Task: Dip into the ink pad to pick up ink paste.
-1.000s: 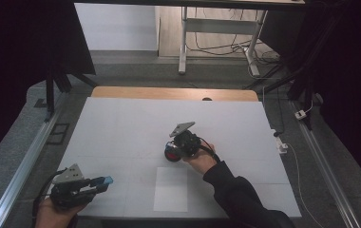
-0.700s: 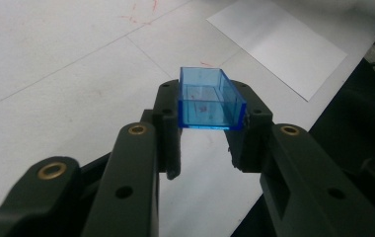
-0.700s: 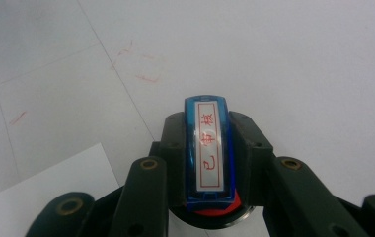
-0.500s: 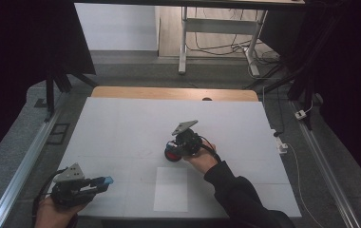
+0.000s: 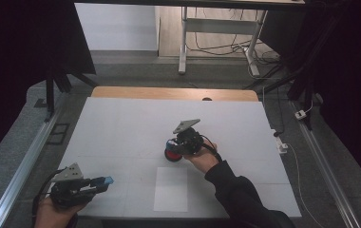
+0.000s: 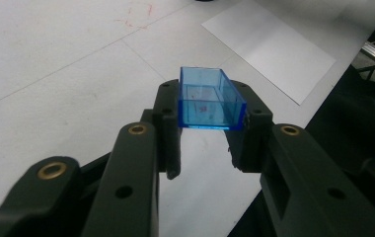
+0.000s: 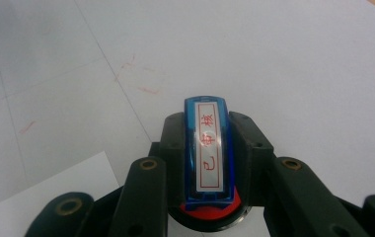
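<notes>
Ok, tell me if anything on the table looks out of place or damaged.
Faint red scribbles mark the white table. Otherwise nothing stands out: the left gripper grips a blue cap, the right gripper a stamp, and the paper sheet lies flat.

A clear blue open box [image 6: 209, 98] sits near-left; a blue labelled stamp with red base [image 7: 206, 153] sits mid-table.

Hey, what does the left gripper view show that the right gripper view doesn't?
Left gripper view alone: a clear blue box-shaped cap clamped between black jaws, plus the whole far end of a white paper sheet. Right gripper view alone: a blue stamp with a white label printed in red characters, pinched above a red base. Shared: the white table, faint red marks on it, and the sheet.
</notes>
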Demonstrator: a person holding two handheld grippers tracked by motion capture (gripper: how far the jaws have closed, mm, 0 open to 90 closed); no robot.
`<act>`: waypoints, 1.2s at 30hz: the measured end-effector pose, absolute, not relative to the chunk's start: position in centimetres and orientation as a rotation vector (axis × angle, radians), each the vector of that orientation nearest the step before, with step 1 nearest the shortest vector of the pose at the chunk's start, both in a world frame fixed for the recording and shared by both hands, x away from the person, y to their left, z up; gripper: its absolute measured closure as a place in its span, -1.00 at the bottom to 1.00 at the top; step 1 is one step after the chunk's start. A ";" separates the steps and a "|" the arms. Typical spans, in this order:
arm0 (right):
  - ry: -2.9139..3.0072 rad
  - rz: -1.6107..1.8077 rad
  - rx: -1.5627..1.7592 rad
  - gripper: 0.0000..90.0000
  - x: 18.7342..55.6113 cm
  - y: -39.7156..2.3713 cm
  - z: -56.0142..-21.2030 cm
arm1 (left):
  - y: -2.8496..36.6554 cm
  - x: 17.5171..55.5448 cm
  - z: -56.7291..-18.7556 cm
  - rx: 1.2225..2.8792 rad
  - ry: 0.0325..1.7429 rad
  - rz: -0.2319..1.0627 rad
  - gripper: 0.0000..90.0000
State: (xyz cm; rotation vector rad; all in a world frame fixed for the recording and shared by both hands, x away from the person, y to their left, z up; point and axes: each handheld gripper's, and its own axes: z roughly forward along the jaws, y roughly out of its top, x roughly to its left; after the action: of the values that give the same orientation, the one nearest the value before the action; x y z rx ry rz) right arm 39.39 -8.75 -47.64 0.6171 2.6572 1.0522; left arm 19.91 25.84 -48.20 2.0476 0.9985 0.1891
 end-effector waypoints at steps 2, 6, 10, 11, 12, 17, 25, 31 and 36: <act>2.657 1.057 0.612 0.56 39.3 -8.8 -47.5 | 25.8 19.9 -48.2 2.048 0.998 0.189 0.52; 2.662 1.070 0.599 0.56 39.2 -9.0 -47.2 | 25.8 19.9 -48.2 2.048 0.997 0.190 0.52; 2.659 1.093 0.592 0.56 38.9 -9.2 -46.7 | 25.8 19.9 -48.2 2.047 1.001 0.190 0.53; 2.660 1.100 0.589 0.56 38.8 -9.3 -46.5 | 25.8 19.9 -48.2 2.048 1.001 0.190 0.53; 2.658 1.105 0.589 0.56 38.7 -9.4 -46.4 | 25.8 19.9 -48.2 2.049 1.000 0.192 0.52; 2.659 1.148 0.582 0.55 38.0 -9.8 -45.6 | 25.8 19.9 -48.2 2.050 0.997 0.192 0.52; 2.682 1.201 0.517 0.55 36.7 -9.9 -44.5 | 25.7 19.8 -48.1 2.056 0.991 0.196 0.52; 2.687 1.234 0.459 0.55 35.5 -10.1 -43.8 | 25.6 19.8 -48.1 2.063 0.982 0.199 0.52; 2.695 1.269 0.456 0.55 34.7 -10.3 -43.4 | 25.6 19.8 -48.1 2.061 0.980 0.201 0.52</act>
State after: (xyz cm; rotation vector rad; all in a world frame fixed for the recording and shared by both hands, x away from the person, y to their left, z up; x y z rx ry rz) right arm 34.75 -10.28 -43.39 0.4561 2.6946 1.2692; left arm 19.79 25.61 -48.13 2.0612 0.9800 0.2005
